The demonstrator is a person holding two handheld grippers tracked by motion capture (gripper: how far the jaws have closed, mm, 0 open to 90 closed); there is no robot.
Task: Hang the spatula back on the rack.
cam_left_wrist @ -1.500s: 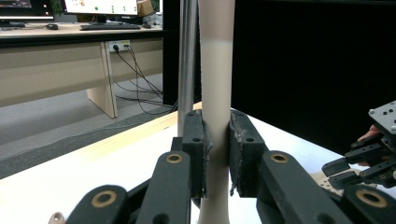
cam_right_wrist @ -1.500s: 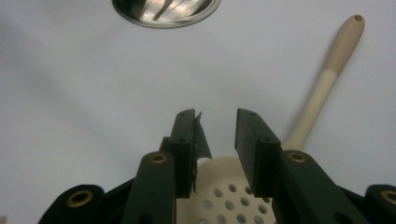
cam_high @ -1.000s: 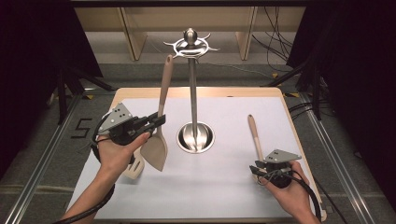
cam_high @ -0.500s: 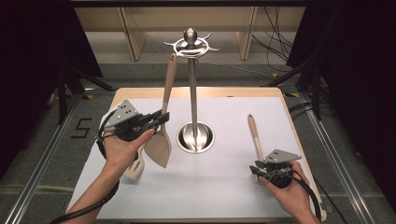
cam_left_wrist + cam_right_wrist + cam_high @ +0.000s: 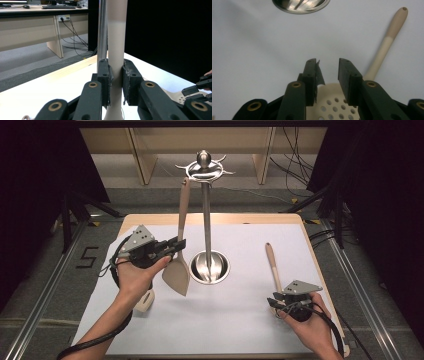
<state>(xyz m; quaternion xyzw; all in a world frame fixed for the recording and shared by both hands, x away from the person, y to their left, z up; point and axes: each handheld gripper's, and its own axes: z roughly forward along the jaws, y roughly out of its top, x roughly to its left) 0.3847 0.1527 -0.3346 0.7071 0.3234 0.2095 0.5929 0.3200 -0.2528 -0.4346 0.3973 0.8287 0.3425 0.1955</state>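
High view, item one: beige spatula (image 5: pixel 178 262), held upright off the bench (image 5: pixel 240 330) by the left gripper (image 5: pixel 172 246), just left of the steel utensil stand (image 5: pixel 206 220). The gripper met the handle from the left, low on its length, with the flat blade hanging below the grip and the handle's top reaching up beside the stand's ring of hooks (image 5: pixel 202 169); contact with a hook could not be made out. Left gripper view: both black jaws were pressed against the spatula handle (image 5: pixel 115 50), one on either side, with the stand's pole (image 5: pixel 102 30) directly behind it.

Item two: slotted spoon (image 5: pixel 274 270), beige, lying flat on the bench to the right of the stand's round base (image 5: pixel 210 267), handle pointing away from the person. The right gripper (image 5: pixel 280 304) rested at the near end of this spoon, well apart from the stand. Right gripper view: jaws stood narrowly parted and held nothing, poised over the perforated spoon bowl (image 5: pixel 332 105), with the handle (image 5: pixel 387 42) running off up and to the right and the edge of the stand base (image 5: pixel 300 5) at the top.

Item three: a further pale utensil (image 5: pixel 144 301) lay on the bench beneath the left forearm, left of the stand.
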